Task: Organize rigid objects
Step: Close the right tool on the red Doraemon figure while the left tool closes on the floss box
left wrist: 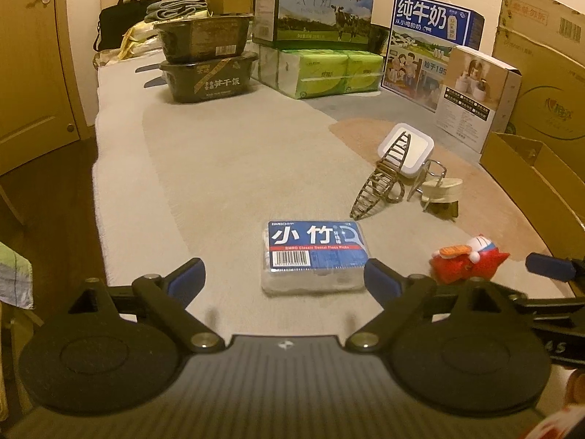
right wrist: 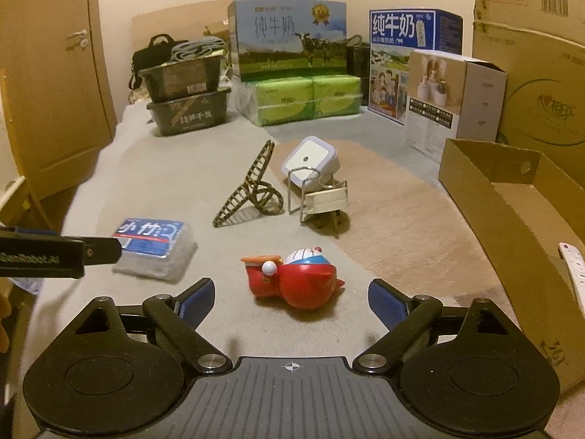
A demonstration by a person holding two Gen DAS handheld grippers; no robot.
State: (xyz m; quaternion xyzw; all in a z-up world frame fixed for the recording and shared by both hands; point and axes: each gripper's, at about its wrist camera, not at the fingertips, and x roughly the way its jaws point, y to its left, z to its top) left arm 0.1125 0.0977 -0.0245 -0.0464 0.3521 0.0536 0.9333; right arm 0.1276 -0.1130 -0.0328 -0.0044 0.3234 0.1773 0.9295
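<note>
A clear box of dental floss picks with a blue label (left wrist: 313, 256) lies on the carpet just ahead of my open left gripper (left wrist: 285, 278); it also shows in the right wrist view (right wrist: 151, 247). A red toy figure (right wrist: 292, 280) lies on its side just ahead of my open right gripper (right wrist: 290, 298); it also shows in the left wrist view (left wrist: 466, 258). Further back are a wooden lattice model (right wrist: 252, 186), a white square night light (right wrist: 310, 162) and a small wire-frame chair model (right wrist: 323, 197). Both grippers are empty.
An open cardboard box (right wrist: 504, 197) stands at the right with a white object (right wrist: 576, 274) inside. Milk cartons (right wrist: 289, 40), green tissue packs (right wrist: 307, 100), stacked black food tubs (right wrist: 186, 98) and a white product box (right wrist: 449, 98) line the back. A door (right wrist: 55, 73) is at the left.
</note>
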